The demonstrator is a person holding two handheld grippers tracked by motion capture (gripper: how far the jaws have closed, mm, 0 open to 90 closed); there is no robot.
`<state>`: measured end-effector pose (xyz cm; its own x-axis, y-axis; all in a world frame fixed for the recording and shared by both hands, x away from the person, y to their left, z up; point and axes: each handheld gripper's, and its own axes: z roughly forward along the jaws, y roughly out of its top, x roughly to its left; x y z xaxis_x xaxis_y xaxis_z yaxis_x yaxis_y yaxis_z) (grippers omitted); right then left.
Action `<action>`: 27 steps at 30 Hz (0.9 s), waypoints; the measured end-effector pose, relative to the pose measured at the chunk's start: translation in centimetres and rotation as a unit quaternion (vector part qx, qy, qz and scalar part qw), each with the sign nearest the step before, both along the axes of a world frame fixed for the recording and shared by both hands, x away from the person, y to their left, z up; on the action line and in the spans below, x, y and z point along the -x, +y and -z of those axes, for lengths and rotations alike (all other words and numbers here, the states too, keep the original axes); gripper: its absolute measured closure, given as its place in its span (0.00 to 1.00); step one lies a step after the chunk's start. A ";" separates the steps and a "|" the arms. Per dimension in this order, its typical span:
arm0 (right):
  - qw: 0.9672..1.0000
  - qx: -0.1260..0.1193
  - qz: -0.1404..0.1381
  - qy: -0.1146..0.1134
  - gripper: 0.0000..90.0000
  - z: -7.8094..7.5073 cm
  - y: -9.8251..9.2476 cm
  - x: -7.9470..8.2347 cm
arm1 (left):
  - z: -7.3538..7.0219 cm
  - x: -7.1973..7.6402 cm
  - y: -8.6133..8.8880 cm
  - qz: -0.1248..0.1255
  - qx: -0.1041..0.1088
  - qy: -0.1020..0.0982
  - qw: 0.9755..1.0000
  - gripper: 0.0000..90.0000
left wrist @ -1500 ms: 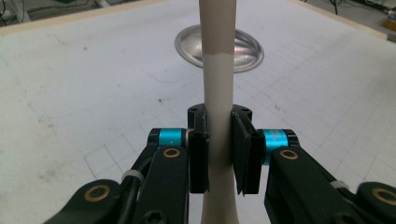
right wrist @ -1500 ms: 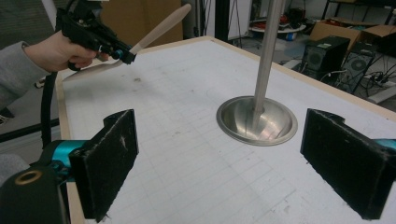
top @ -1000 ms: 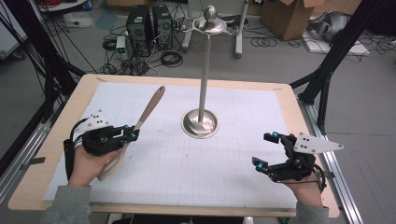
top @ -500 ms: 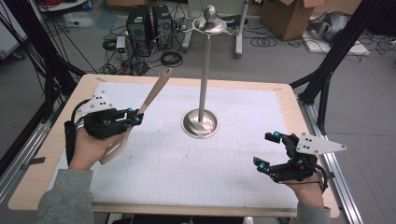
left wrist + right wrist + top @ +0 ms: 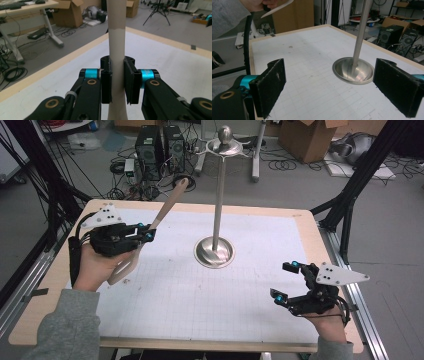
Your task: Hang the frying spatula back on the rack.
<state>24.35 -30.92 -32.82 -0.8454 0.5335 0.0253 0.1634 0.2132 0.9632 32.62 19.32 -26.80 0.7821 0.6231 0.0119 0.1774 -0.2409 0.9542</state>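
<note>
A long pale wooden spatula (image 5: pixel 167 205) hangs tilted above the table's left side, its flat blade low by the person's left hand and its rounded end pointing away. My left gripper (image 5: pixel 146 233) is shut on the handle; in the left gripper view its pads (image 5: pixel 130 82) press both sides of the spatula (image 5: pixel 116 37). My right gripper (image 5: pixel 283 280) stands open near the table's front right corner with nothing between its pads (image 5: pixel 272 82). In the right gripper view the spatula's blade tip (image 5: pixel 277 8) pokes out at the top left.
A tall metal stand (image 5: pixel 218 205) with a round dished base (image 5: pixel 353 71) rises from the middle of the white gridded mat (image 5: pixel 200 305). Computer cases, cables and cardboard boxes lie on the floor beyond the table's far edge (image 5: pixel 240 210).
My left gripper has risen and shifted a little farther from the person, carrying the spatula up off the mat. The right gripper has stayed where it was.
</note>
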 end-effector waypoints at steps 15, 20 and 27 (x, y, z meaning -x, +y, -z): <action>1.000 -0.003 -0.002 -0.002 0.11 -0.1 0.0 0.1 | -2.9 -1.2 -1.6 0.002 0.019 -0.011 1.000 0.87; 1.000 -0.007 -0.002 0.000 0.11 -0.1 -0.1 0.1 | -3.5 -1.5 -1.6 0.006 0.020 -0.012 1.000 0.87; 1.000 -0.010 -0.002 -0.005 0.11 -0.2 -0.3 0.2 | -3.8 -2.1 -1.8 0.003 0.024 -0.007 1.000 0.87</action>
<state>24.17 -31.21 -32.64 -0.8478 0.5296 0.0283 0.1536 0.1941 0.9689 34.76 17.50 -23.00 0.7860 0.6183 -0.0057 0.1617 -0.1966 0.9671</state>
